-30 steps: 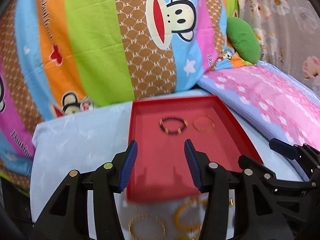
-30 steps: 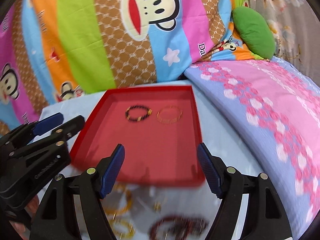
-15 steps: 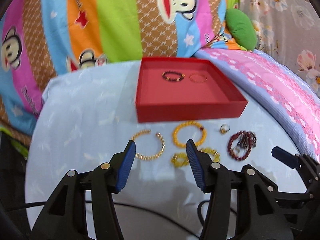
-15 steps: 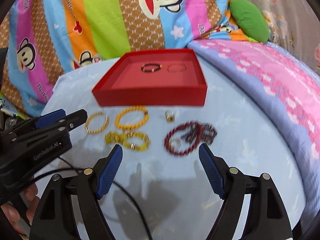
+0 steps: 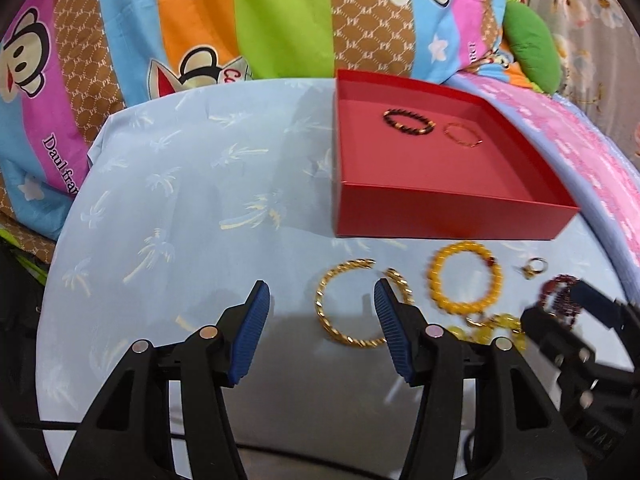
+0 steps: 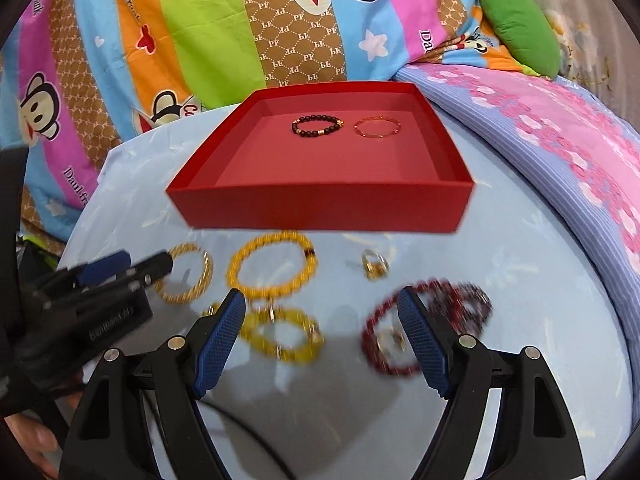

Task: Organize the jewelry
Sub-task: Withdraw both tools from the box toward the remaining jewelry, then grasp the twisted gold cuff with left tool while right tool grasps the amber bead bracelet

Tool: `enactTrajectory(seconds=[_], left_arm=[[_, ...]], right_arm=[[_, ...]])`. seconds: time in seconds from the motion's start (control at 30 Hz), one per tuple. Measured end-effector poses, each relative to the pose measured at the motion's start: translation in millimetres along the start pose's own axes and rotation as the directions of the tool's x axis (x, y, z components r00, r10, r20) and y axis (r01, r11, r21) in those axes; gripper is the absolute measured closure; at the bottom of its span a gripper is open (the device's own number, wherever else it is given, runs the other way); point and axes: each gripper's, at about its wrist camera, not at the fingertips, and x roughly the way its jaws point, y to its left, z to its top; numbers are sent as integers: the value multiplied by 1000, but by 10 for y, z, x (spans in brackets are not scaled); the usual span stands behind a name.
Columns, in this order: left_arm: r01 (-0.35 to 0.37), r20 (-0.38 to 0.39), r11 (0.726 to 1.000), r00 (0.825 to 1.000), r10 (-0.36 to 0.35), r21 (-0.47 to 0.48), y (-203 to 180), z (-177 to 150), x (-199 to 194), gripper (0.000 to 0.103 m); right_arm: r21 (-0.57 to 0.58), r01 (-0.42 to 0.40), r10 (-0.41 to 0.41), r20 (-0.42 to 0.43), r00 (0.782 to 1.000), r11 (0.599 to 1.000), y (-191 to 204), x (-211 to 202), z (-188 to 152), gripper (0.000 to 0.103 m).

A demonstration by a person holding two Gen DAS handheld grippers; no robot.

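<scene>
Two bracelets (image 6: 345, 127) inside red tray (image 6: 320, 208)

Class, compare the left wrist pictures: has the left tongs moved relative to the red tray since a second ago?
Yes. The left tongs have pulled back from over the red tray toward its near side, and now frame the gold bangle on the blue cloth.

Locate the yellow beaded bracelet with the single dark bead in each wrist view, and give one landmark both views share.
Left wrist view: the yellow beaded bracelet lies right of centre, on the blue cloth just in front of the red tray.
Right wrist view: the bracelet lies left of centre, again just in front of the tray.
Shared landmark: the tray's near wall.
</scene>
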Motion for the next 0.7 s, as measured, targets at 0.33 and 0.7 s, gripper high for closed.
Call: enactTrajectory(seconds=[0.33, 0.7], left_arm=[[28, -25, 1000, 999, -28, 7, 76, 4, 203, 59], [89, -38, 996, 995, -88, 31, -8, 12, 181, 99]], right_arm=[[-17, 7, -8, -62, 998, 1000, 95, 477, 192, 47], [-72, 34, -40, -82, 996, 997, 80, 478, 204, 93]])
